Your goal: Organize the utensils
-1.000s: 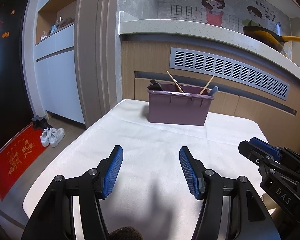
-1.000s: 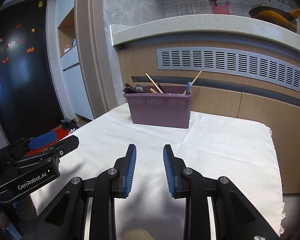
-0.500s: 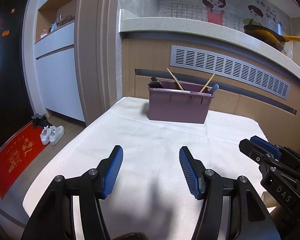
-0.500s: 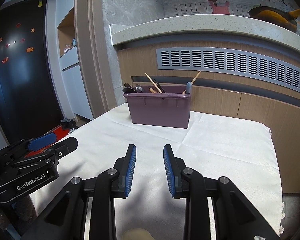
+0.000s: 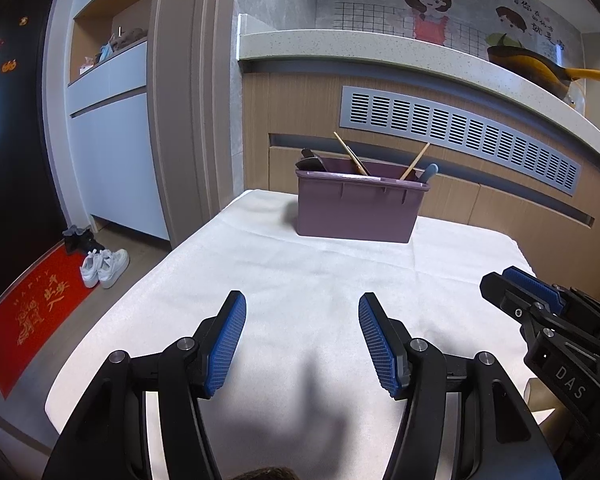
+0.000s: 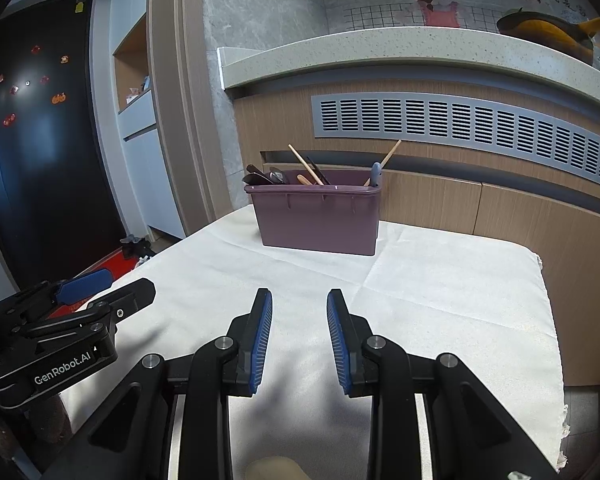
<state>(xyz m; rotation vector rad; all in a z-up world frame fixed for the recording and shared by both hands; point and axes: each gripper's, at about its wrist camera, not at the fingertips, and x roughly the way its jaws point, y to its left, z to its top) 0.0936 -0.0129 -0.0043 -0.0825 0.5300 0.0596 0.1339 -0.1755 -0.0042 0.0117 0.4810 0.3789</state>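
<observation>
Nothing much had shifted over the last second: both of my grippers hovered as before above the near part of the white cloth (image 5: 300,272), and the purple caddy (image 5: 358,210) sat where it had been, at the far edge of the table against the wood-panelled counter (image 6: 500,216). My left gripper (image 5: 302,340) had its blue pads spread wide apart with nothing between them. My right gripper (image 6: 299,336) was open too, but narrower, and it also held nothing. In the right wrist view the left one showed at the lower left edge, off to the side.

Utensils stood in the caddy: wooden chopsticks (image 6: 305,169) leaning left, another wooden stick (image 6: 388,157) leaning right, a grey-blue handle (image 6: 375,174) beside it, and dark spoon heads (image 6: 260,176) crowded at the left end. Both grippers were well apart from the caddy. A yellow pan (image 5: 536,70) rested on the speckled countertop above, and white sneakers (image 5: 105,266) lay on the floor by a red doormat (image 5: 32,308).
</observation>
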